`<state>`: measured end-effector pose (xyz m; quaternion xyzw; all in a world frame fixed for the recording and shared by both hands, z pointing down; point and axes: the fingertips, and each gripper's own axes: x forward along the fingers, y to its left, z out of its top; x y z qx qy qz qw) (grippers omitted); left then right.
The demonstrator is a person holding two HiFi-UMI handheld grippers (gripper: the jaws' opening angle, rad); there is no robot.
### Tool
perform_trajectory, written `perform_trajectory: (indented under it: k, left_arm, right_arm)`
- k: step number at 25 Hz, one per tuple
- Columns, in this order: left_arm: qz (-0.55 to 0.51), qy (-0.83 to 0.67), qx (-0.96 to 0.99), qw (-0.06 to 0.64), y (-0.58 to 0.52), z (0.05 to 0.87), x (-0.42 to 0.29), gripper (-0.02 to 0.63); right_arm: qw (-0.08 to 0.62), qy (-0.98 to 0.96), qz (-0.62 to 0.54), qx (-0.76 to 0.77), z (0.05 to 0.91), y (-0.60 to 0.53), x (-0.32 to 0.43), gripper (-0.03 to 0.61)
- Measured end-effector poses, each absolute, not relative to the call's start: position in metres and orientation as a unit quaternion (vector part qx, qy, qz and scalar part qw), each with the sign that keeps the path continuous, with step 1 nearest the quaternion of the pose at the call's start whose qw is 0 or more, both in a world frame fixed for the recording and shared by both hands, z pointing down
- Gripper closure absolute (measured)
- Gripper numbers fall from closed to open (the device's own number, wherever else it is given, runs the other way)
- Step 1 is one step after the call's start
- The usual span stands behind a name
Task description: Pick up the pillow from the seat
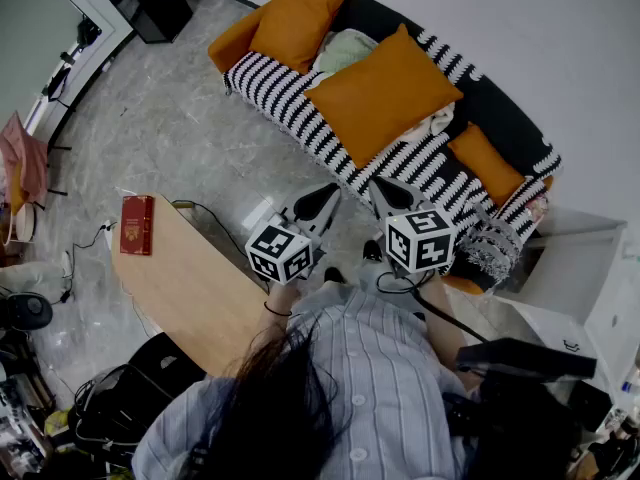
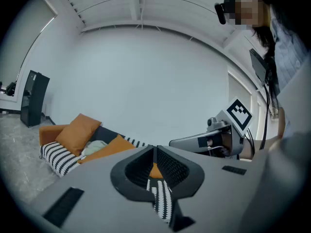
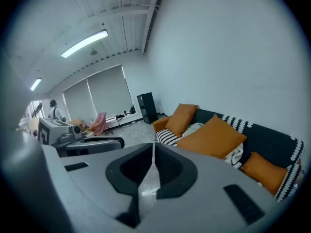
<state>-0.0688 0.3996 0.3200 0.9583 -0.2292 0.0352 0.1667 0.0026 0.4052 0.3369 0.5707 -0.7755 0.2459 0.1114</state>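
Left gripper (image 1: 318, 204) and right gripper (image 1: 390, 196) both clenched, empty; the large orange pillow (image 1: 383, 90) lies ahead on the sofa (image 1: 288, 96), well apart, lengthwise along it; right gripper looks nearer.

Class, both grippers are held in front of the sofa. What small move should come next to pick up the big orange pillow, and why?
Probably open both grippers' jaws first. The left gripper and the right gripper are shut with nothing between their jaws, and both are short of the large orange pillow, which lies untouched on the striped sofa seat. Shut jaws could not take hold of it.
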Motion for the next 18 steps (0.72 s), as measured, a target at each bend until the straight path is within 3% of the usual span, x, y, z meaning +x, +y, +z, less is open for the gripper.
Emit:
perform_trajectory:
  k: [18]
  left_arm:
    - [0.040,-0.227,0.955,0.185,0.383,0.324,-0.053,0.601]
  right_arm:
    - [0.089,-0.766,0.257,0.582,0.337,0.386,0.032,0.549]
